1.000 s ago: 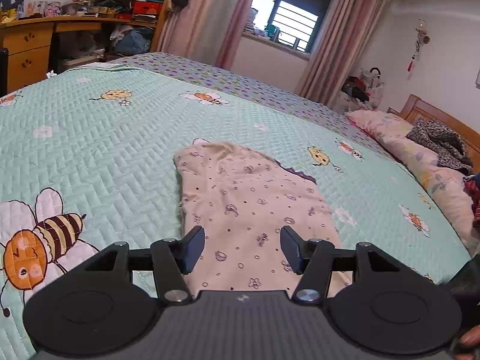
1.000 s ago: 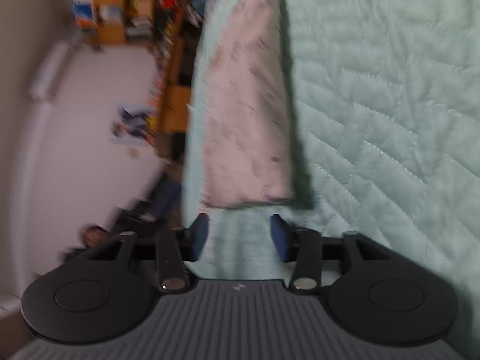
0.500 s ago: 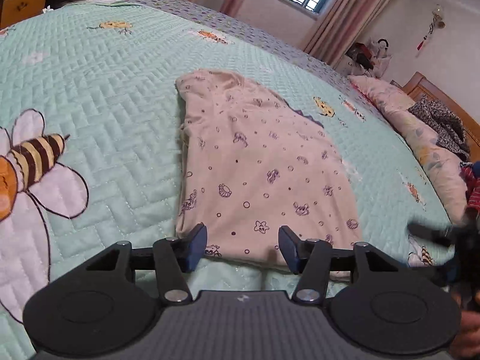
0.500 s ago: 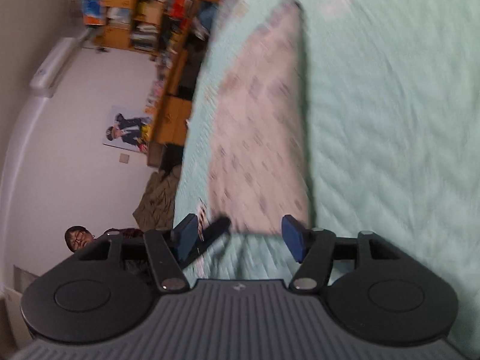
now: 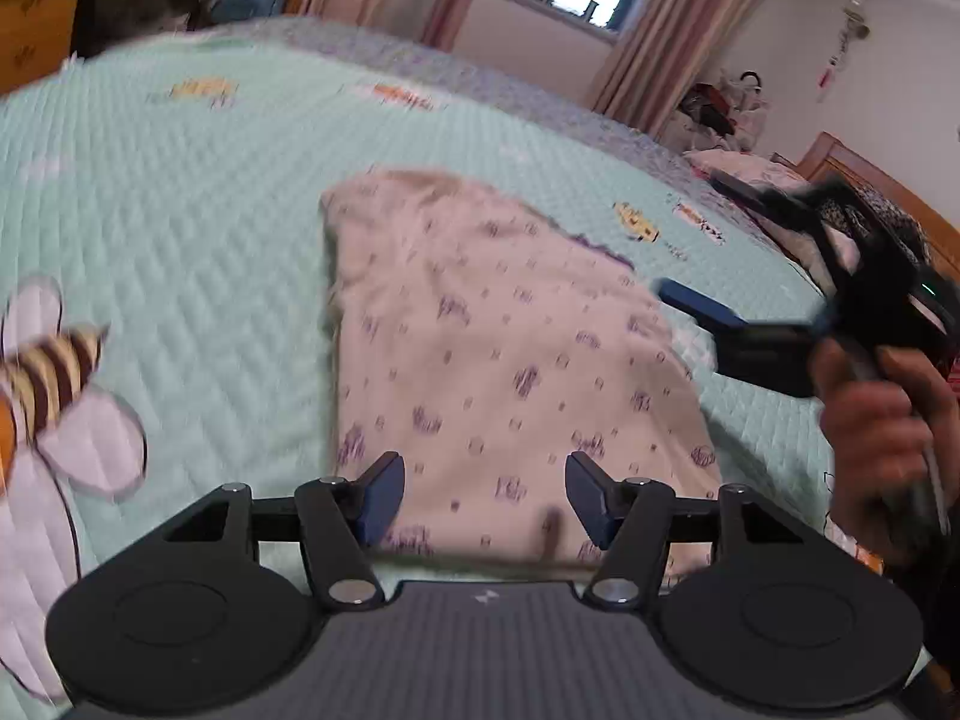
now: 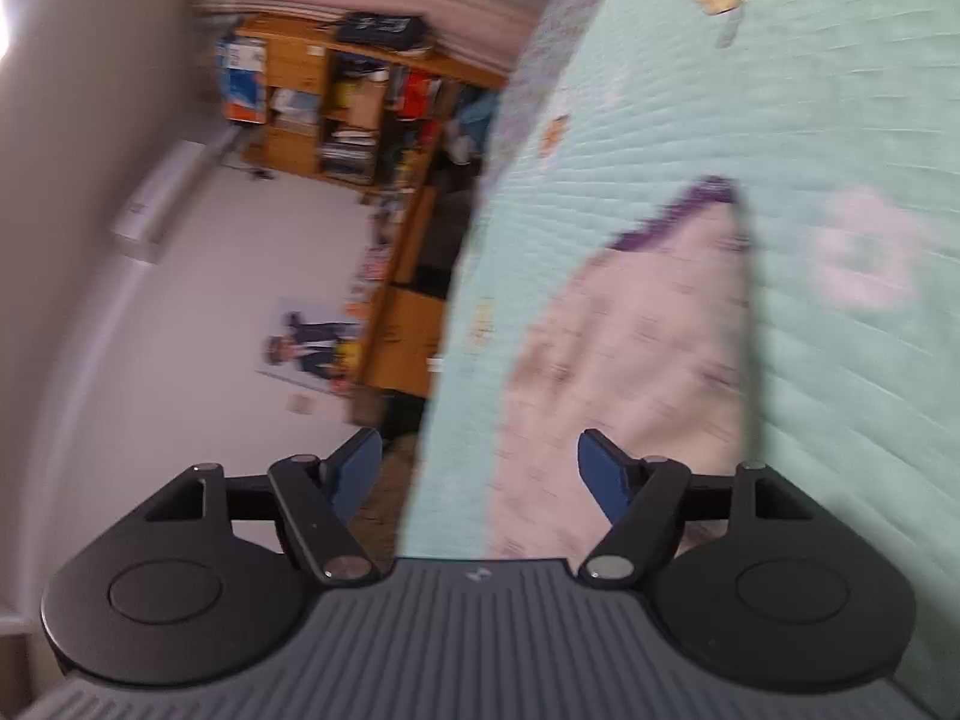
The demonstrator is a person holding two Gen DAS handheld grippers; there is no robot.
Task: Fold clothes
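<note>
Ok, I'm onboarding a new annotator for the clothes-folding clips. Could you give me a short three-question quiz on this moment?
1. True or false: the left gripper is shut on the patterned garment.
2. Which does the garment lie on? A) a wooden desk B) a green quilted bedspread C) a pillow
3. Fill in: in the left wrist view, the right gripper is at the garment's ____ edge.

Key: 1 false, its jaws stand open with nothing between them; 2 B; 3 right.
</note>
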